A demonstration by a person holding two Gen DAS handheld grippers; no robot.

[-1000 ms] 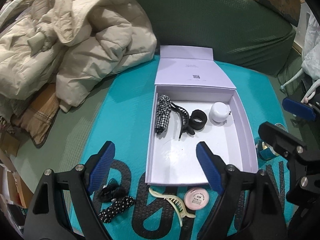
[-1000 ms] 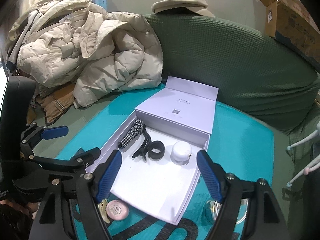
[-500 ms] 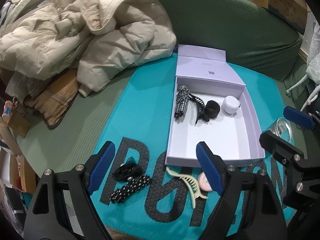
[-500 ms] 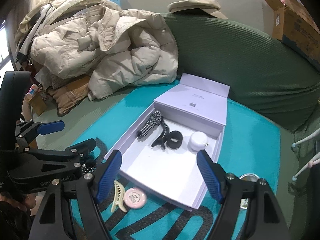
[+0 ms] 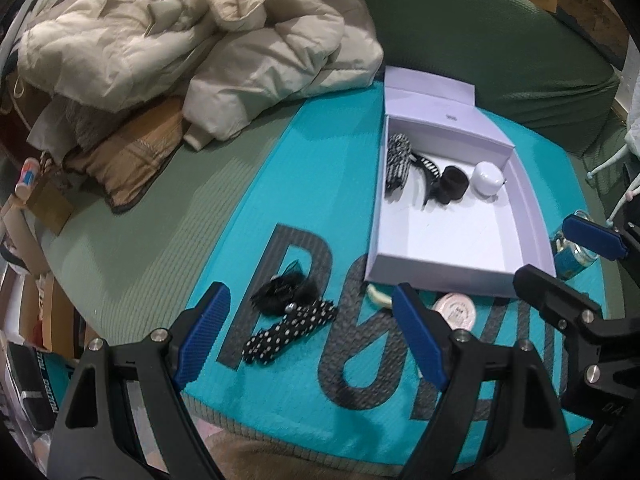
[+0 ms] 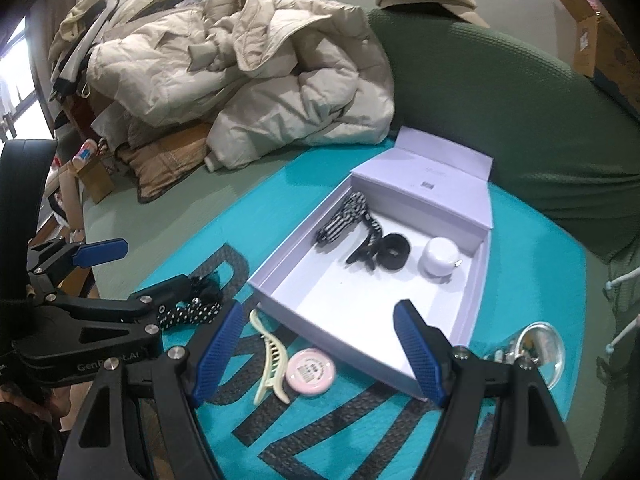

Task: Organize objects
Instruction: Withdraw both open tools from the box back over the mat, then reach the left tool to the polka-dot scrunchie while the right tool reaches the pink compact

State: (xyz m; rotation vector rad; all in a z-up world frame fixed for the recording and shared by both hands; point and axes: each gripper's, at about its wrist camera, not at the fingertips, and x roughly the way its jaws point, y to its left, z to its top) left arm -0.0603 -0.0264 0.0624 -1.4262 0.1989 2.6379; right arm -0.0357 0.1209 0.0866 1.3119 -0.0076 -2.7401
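on the teal mat (image 5: 256, 184) over a green sofa seat sits an open white box (image 5: 532, 216), lid folded back so stuff can drop in; already inside, lined along the far end: checked scrunchie (image 5: 398, 160), black claw clip (image 5: 426, 168), black hair tie (image 5: 452, 184), white round case (image 5: 486, 178); left to sort, on the mat in front of the box: black fluffy clip (image 5: 286, 290) touching a polka-dot bow (image 5: 290, 332), cream claw clip (image 6: 270, 356) beside a pink tin (image 6: 310, 370), glass jar (image 6: 540, 344) right of the box; left gripper (image 5: 310, 336) jaws wide apart, empty, hanging over the bow, likely next pick; right gripper (image 6: 318, 356) also spread, empty, above the pink tin and box edge; cream clip mostly hidden behind a finger in the left view; jar contents and tin label unreadable; beige jackets (image 6: 248, 68) piled behind.
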